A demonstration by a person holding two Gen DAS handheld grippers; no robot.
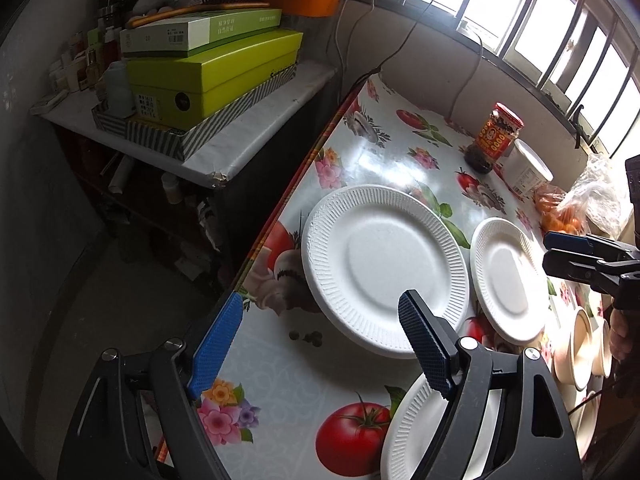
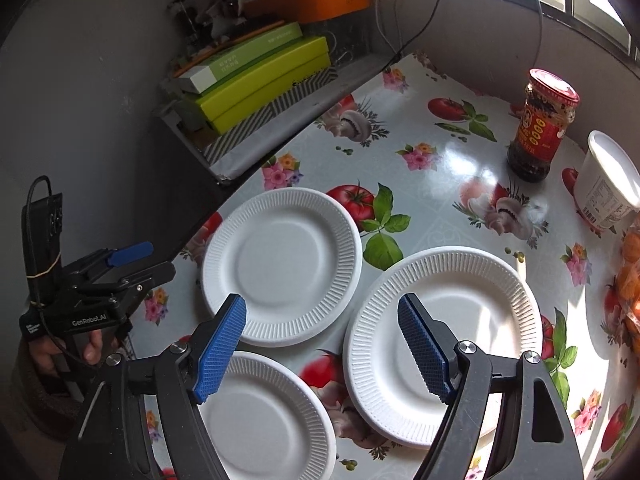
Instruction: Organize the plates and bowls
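Floral oilcloth covers the table (image 2: 452,160). Landmark: far-left plate (image 2: 282,266). Right plate (image 2: 444,344) sits just beside it, touching or nearly so; near plate (image 2: 266,420) lies just in front. Stacked bowls (image 1: 580,354) lie beyond the right plate. Sauce jar (image 2: 540,128) stands well behind. Right gripper (image 2: 322,346): jaws apart, empty, above the plates. Left gripper (image 1: 320,344): jaws apart, empty.
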